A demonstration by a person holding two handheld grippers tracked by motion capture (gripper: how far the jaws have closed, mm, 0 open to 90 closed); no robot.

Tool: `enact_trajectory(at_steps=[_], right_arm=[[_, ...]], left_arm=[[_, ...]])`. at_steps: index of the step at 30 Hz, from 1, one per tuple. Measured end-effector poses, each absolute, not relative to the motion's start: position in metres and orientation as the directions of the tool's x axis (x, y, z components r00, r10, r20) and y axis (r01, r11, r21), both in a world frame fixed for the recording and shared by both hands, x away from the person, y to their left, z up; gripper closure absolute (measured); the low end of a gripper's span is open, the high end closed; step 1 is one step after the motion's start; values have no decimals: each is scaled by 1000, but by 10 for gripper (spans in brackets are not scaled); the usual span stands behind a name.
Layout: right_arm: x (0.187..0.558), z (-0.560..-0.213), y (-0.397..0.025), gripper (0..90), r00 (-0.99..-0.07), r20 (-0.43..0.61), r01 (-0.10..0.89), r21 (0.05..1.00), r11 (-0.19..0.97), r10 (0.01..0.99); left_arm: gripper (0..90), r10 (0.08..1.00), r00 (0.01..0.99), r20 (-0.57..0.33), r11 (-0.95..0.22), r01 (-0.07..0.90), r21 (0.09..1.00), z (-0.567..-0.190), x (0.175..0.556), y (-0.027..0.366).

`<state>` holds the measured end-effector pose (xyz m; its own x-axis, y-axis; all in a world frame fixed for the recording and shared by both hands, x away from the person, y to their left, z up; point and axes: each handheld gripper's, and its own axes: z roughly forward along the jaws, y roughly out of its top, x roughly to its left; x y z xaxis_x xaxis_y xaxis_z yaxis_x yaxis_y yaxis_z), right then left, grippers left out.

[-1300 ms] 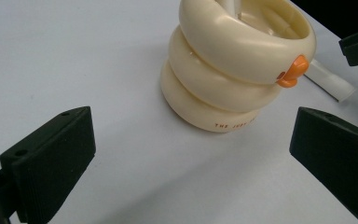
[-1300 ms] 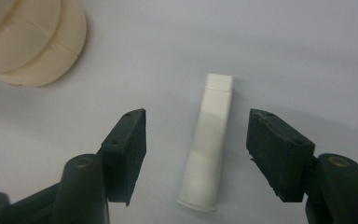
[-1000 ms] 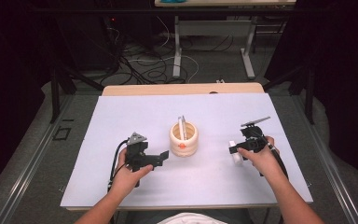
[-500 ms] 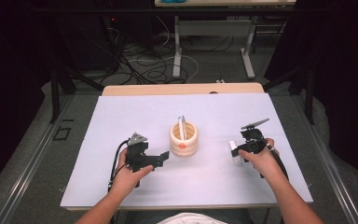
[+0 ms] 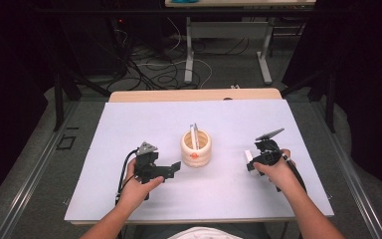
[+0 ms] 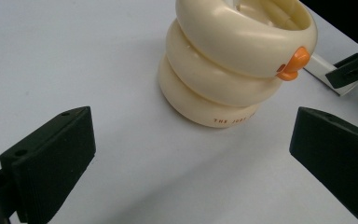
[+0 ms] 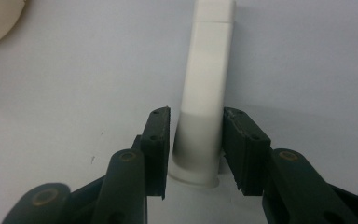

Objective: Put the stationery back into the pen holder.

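Note:
A cream holder [image 5: 196, 148] made of three stacked rings, with an orange knob [image 6: 292, 63] on its side, stands mid-table; a thin tool [image 5: 194, 134] leans inside it. My left gripper [image 5: 174, 168] rests just left of the holder, open, its jaws wide apart and pointing at it [image 6: 191, 154]. A white bar-shaped piece [image 7: 206, 88] lies on the table at the right. My right gripper [image 7: 196, 140] has its jaws closed against both sides of the bar's near end [image 5: 249, 162]. In the left gripper view the white bar [image 6: 319, 69] shows behind the holder.
The white table top [image 5: 129, 124] lies on a wooden table whose far edge [image 5: 194, 94] shows beyond it. Past that, cables and metal table legs [image 5: 189, 55] cover the floor. Dark curtains flank both sides.
The right gripper has shifted very slightly toward the person with the white bar between its jaws. The left gripper and the holder have stayed put.

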<state>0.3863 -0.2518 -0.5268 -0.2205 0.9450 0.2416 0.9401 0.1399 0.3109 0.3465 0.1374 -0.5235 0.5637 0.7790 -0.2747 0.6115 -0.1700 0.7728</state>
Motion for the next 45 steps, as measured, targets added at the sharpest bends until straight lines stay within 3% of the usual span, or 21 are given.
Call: enact_trajectory(at_steps=[24,45], right_arm=[[386,-525,-253,671,-195,269,949,295,112,943],[379,-505,-247,672,-318,297,863,484,146,900]], left_arm=[[1,779,561,-280,-166,615,771,-524,346,137],[1,781,559,-280,-165,616,770,-524,347,138]])
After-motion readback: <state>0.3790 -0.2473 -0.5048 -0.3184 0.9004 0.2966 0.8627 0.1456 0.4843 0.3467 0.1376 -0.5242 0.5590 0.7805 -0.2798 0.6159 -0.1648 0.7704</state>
